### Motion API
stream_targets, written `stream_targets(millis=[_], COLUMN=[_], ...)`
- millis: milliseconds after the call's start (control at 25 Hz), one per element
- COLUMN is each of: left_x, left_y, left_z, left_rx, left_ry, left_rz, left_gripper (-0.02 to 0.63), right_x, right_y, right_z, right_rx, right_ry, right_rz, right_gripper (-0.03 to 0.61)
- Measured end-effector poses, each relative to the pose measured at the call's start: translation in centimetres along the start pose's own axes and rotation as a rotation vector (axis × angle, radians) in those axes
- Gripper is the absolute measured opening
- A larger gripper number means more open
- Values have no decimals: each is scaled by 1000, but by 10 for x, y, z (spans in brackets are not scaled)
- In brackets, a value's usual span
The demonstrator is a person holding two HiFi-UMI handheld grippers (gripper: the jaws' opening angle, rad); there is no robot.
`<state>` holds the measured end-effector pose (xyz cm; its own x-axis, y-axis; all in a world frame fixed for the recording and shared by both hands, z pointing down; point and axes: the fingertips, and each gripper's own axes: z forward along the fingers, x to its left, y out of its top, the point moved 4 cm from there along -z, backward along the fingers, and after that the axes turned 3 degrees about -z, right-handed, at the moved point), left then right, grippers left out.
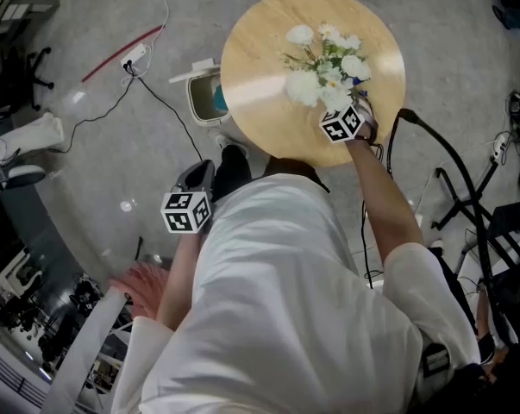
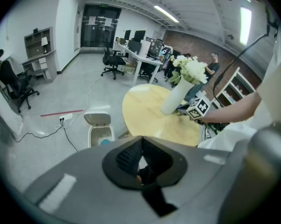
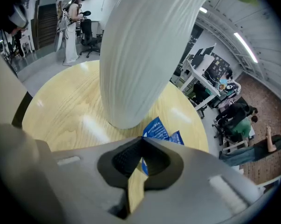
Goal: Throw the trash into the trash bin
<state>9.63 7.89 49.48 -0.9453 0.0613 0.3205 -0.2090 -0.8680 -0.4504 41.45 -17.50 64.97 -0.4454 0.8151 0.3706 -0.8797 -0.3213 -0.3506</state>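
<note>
your right gripper clamps crumpled blue wrapper by white ribbed vase of flowers; left gripper closed, empty; white bin holds blue scrap.

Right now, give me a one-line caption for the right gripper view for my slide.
Right tool shut on a blue wrapper beside the white vase on the round wooden table.

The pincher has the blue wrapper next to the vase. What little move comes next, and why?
Probably lift the blue wrapper straight up, clear of the white vase. The right gripper is shut on it, it lies on the table right beside the vase, and the open trash bin stands on the floor.
</note>
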Motion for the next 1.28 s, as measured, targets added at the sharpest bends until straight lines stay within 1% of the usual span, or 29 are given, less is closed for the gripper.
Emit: stream_targets(millis=[320, 520, 680, 920, 1280], left_x=[-2, -2, -4, -3, 4], left_y=[6, 8, 8, 11, 2], left_z=[2, 4, 7, 9, 0], left_rx=[-25, -35, -39, -55, -82], left_ry=[-34, -53, -69, -68, -61], left_rz=[35, 54, 71, 76, 60], left_gripper=[5, 5, 5, 5, 5], right_x=[7, 16, 21, 24, 45], right_y=[-11, -22, -30, -39, -31], right_z=[-29, -47, -62, -75, -84], right_rx=[0, 5, 1, -11, -35], right_ry=[-23, -24, -29, -30, -13], right_rz=[45, 70, 66, 62, 43], right_gripper=[2, 2, 2, 2, 2])
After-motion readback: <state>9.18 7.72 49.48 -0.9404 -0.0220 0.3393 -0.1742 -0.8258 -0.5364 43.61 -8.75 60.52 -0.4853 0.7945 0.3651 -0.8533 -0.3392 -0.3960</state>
